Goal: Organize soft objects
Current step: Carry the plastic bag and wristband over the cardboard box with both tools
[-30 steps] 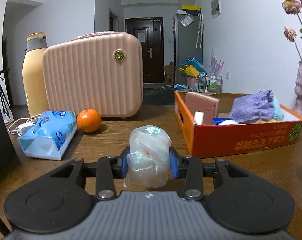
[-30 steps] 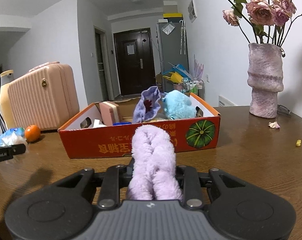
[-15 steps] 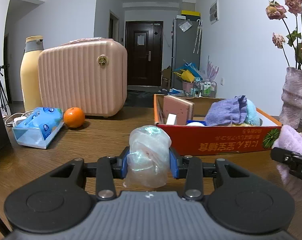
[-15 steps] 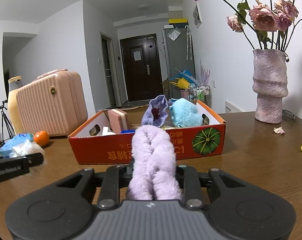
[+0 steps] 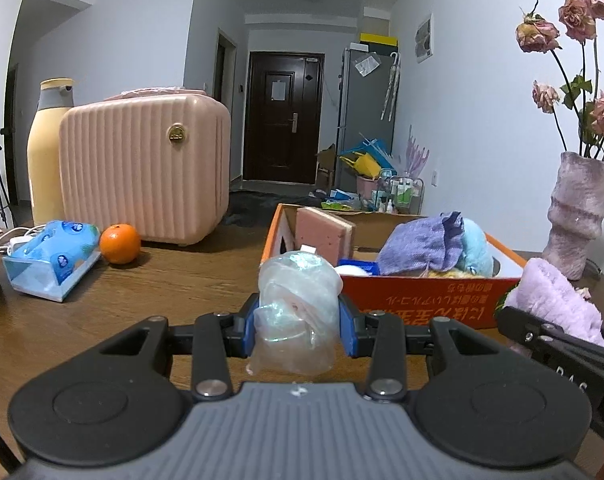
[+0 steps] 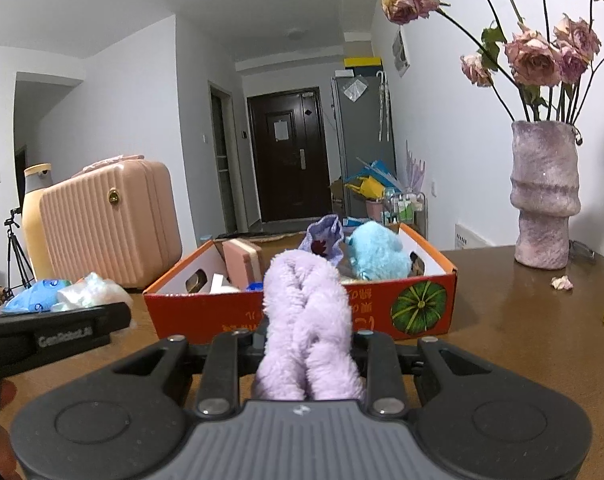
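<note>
My left gripper [image 5: 298, 330] is shut on a crumpled clear plastic bag [image 5: 298, 308], held above the wooden table just in front of the orange cardboard box [image 5: 421, 304]. A fluffy lilac cloth [image 6: 305, 320] is pinched in my right gripper [image 6: 305, 344], which is shut on it, facing the same box [image 6: 381, 316]. Inside the box lie a purple cloth [image 5: 421, 244], a light blue plush [image 6: 375, 254] and a pink sponge block [image 5: 321, 236]. The right gripper with its lilac cloth [image 5: 553, 300] shows at the right of the left wrist view.
A pink ribbed suitcase [image 5: 146, 168] and a yellow bottle [image 5: 46, 148] stand at the back left. A blue tissue pack [image 5: 50, 260] and an orange [image 5: 120, 244] lie before them. A purple vase with dried roses [image 6: 543, 196] stands at the right; crumbs [image 6: 561, 282] dot the table.
The left gripper has carried the plastic bag to the right, so the box now lies straight ahead and the right gripper has come into its view. The right gripper stays put, tilted slightly.
</note>
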